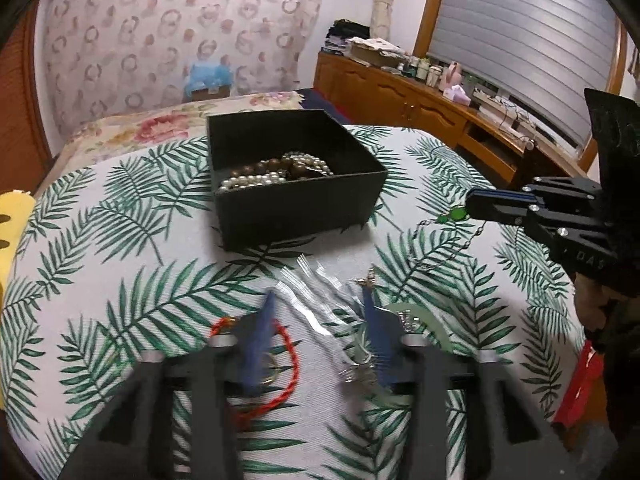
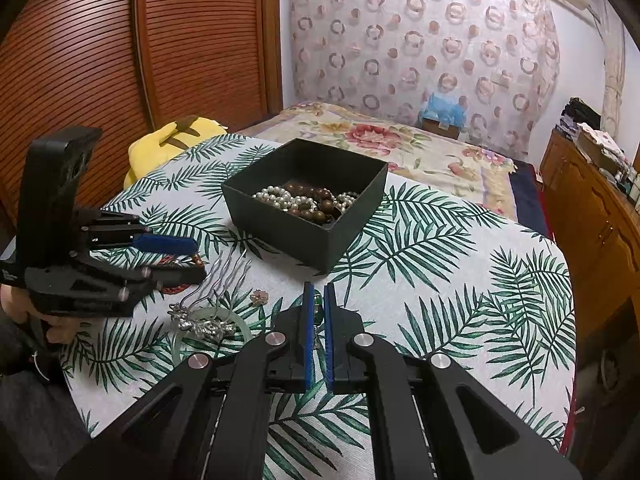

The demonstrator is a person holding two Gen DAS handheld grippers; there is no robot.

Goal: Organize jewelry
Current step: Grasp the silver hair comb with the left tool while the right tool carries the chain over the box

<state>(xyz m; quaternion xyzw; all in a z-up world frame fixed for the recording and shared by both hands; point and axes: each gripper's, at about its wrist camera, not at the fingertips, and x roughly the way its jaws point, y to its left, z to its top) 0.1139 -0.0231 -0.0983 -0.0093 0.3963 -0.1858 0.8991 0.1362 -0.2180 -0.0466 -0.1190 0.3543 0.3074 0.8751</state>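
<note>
Blue-padded, my right gripper (image 2: 318,294) stood nearly closed, its narrow jaws pinching the green-beaded chain necklace (image 1: 452,216), whose dark chain trailed down onto the palm-leaf printed tablecloth (image 2: 460,280). My left gripper (image 1: 318,304) hung wide apart above the cloth, gripping nothing, its pads blurred. Beneath and between its fingers (image 1: 258,340) lay a red twisted cord bracelet (image 1: 290,360), a crumpled clear plastic bag (image 1: 316,296), a pale green jade bangle (image 2: 212,314) and a silver ornamental hair comb (image 2: 208,304), all close together. A small pink flower ornament (image 2: 260,295) rested just beside the comb. Farther off, near the middle of the table, sat the open black square cardboard box (image 2: 312,240), holding white pearl strands (image 2: 280,198) tangled with brown wooden beads (image 2: 316,206).
</note>
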